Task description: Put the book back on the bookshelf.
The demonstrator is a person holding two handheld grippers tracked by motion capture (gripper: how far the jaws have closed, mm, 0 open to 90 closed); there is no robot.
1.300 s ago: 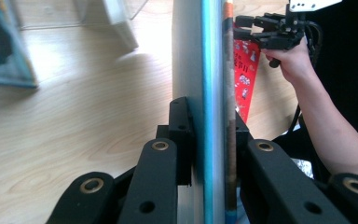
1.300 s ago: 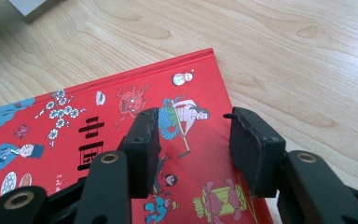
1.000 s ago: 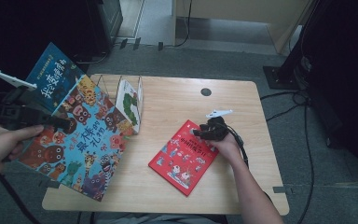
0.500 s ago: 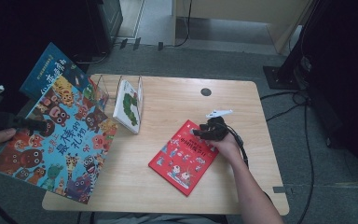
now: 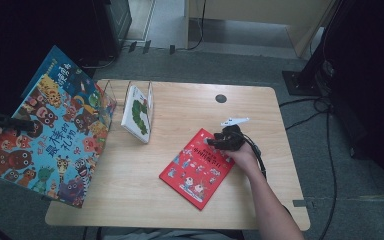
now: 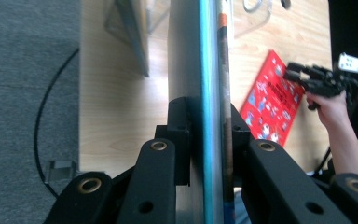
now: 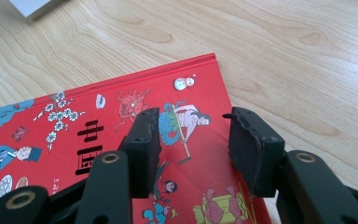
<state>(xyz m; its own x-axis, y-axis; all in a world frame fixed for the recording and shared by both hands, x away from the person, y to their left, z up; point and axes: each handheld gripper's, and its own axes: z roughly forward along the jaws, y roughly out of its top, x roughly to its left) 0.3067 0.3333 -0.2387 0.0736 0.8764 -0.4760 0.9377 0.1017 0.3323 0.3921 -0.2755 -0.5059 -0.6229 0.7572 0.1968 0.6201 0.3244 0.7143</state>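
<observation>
Big book (image 5: 50, 135) swung further off bench (image 5: 145, 200) toward 9 o'clock | left gripper (image 6: 205, 140) fingers pinch it: keep it level | right gripper (image 7: 193, 140) fingers spread over red book (image 7: 98, 154).

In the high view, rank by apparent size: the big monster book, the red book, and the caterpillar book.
1. Big monster book, though it is lifted nearer the camera, so partly inflated.
2. Red book.
3. Caterpillar book, seen upright and foreshortened.

Glossy red book (image 7: 121, 140), wooden table (image 7: 284, 46)

Red book (image 5: 198, 167), multicoloured monster-patterned book (image 5: 50, 135), black grippers
</observation>
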